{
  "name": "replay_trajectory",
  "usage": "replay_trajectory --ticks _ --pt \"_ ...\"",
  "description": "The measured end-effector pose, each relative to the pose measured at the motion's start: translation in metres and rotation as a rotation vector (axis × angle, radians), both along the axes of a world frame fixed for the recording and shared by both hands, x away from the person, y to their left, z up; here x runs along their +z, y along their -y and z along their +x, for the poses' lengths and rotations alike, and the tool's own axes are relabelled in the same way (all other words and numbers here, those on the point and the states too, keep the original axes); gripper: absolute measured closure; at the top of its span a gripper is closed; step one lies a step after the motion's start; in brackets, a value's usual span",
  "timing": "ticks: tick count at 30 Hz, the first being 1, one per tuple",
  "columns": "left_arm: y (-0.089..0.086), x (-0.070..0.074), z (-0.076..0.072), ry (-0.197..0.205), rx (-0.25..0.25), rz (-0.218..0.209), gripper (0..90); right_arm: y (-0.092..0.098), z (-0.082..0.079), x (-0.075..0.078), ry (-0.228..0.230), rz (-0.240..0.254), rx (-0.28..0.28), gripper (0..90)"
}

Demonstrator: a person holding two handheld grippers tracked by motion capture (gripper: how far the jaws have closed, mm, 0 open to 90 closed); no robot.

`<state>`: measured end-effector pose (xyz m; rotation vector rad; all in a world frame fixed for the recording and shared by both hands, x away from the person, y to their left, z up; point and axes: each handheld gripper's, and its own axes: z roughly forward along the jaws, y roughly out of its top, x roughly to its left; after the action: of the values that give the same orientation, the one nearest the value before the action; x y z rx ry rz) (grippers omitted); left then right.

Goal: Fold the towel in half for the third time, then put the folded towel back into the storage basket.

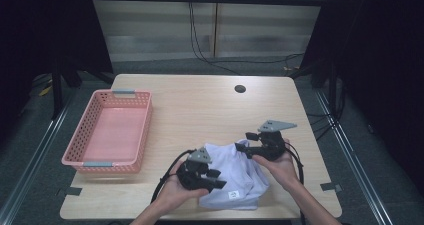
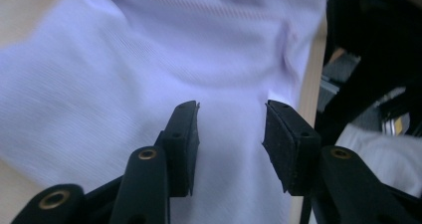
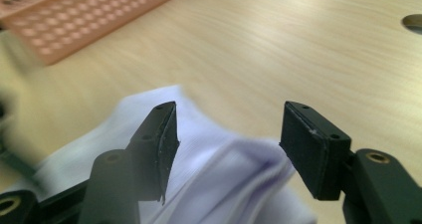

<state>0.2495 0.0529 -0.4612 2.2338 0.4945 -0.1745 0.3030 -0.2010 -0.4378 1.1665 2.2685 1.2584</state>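
High view: a person sits at the near edge of a light wooden desk (image 1: pixel 210 105) with a gripper in each hand. A white garment (image 1: pixel 235 177) lies loosely folded on the near part of the desk, between the two hands. The left gripper (image 1: pixel 212 177) rests at the garment's left edge, and the right gripper (image 1: pixel 250 145) sits at its far right corner. A pink plastic basket (image 1: pixel 111 132) stands well apart on the left side of the desk, with nothing inside it. Judging from this, the folding looks partly done and the garment has not yet gone into the basket.

Left gripper view: the two black jaws stand partly open over the white cloth (image 2: pixel 149 59). Fabric lies beneath and between them, but the pads do not press on it, so nothing is held. The desk edge shows at the right.

Right gripper view: the jaws stand well apart above a stacked, folded edge of the garment (image 3: pixel 234 169). The layers sit between the jaws without being pinched. The basket (image 3: pixel 94 15) appears blurred at the far left. What seems left is to tidy the fold, take hold again and carry the garment to the basket.
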Motion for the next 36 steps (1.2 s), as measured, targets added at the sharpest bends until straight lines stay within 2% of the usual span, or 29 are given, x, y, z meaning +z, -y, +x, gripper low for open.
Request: replay_trajectory --ticks 1,3,5,6,8,9,11,14,16,17,18,20,23,24,25,26,27,28,30,33,36 --pt "0.000 -0.005 -0.002 -0.004 -0.008 0.003 55.2 -0.004 0.007 -0.004 -0.012 -0.034 -0.015 39.4" --pt "0.001 -0.013 -0.005 -0.006 0.006 0.017 54.8 -0.006 0.015 -0.014 -0.050 -0.072 -0.031 40.0" --pt "0.002 -0.017 -0.007 -0.007 0.001 0.023 52.9 -0.006 0.015 -0.023 -0.075 -0.099 -0.039 40.7" --pt "0.002 -0.018 -0.007 -0.004 0.006 0.009 52.7 -0.005 0.013 -0.027 -0.078 -0.128 -0.046 44.0" --pt "0.001 -0.019 -0.007 -0.009 0.023 0.013 52.6 0.000 0.010 -0.032 -0.086 -0.138 -0.057 47.2" --pt "0.001 -0.020 -0.006 -0.016 0.010 0.014 52.6 0.005 0.007 -0.034 -0.086 -0.138 -0.066 49.2" --pt "0.001 -0.021 -0.008 0.015 -0.001 0.020 52.5 0.014 0.002 -0.035 -0.079 -0.165 -0.083 49.4" --pt "0.000 -0.022 -0.007 -0.002 0.005 0.001 52.0 0.028 -0.002 -0.043 -0.106 -0.178 -0.079 49.3" --pt "-0.002 -0.020 -0.007 -0.002 -0.001 0.009 51.8 0.035 -0.002 -0.049 -0.119 -0.152 -0.066 49.5" --pt "-0.004 -0.018 -0.008 0.002 0.014 0.001 51.7 0.036 -0.002 -0.050 -0.121 -0.143 -0.066 49.4" --pt "-0.007 -0.016 -0.009 -0.002 0.026 -0.011 51.3 0.036 -0.002 -0.050 -0.124 -0.144 -0.065 49.8" --pt "-0.015 -0.012 -0.012 -0.005 0.051 0.001 47.2 0.036 -0.002 -0.050 -0.114 -0.154 -0.044 49.6" --pt "-0.033 -0.009 -0.020 0.000 0.078 -0.010 43.2 0.039 0.001 -0.048 -0.105 -0.123 -0.020 39.0" --pt "-0.038 -0.009 -0.022 0.001 0.089 -0.015 41.5 0.040 0.002 -0.047 -0.101 -0.096 -0.008 35.4" --pt "-0.042 -0.009 -0.023 0.004 0.095 -0.002 39.3 0.041 0.004 -0.047 -0.107 -0.068 0.016 33.0" --pt "-0.047 -0.011 -0.024 0.001 0.116 0.014 37.4 0.040 0.005 -0.046 -0.107 -0.066 0.020 28.8" --pt "-0.049 -0.013 -0.024 -0.020 0.124 0.013 35.2 0.038 0.006 -0.046 -0.106 -0.054 0.031 27.1" --pt "-0.050 -0.015 -0.023 -0.030 0.117 0.020 33.5 0.036 0.008 -0.046 -0.118 -0.039 0.050 26.5" --pt "-0.048 -0.022 -0.023 -0.048 0.084 0.034 33.9 0.033 0.010 -0.049 -0.109 -0.059 0.042 25.4" --pt "-0.040 -0.027 -0.022 -0.034 0.070 0.068 30.9 0.030 0.013 -0.057 -0.160 -0.060 0.069 23.8" --pt "-0.035 -0.029 -0.022 -0.040 0.074 0.067 29.8 0.031 0.015 -0.058 -0.163 -0.044 0.085 23.0"
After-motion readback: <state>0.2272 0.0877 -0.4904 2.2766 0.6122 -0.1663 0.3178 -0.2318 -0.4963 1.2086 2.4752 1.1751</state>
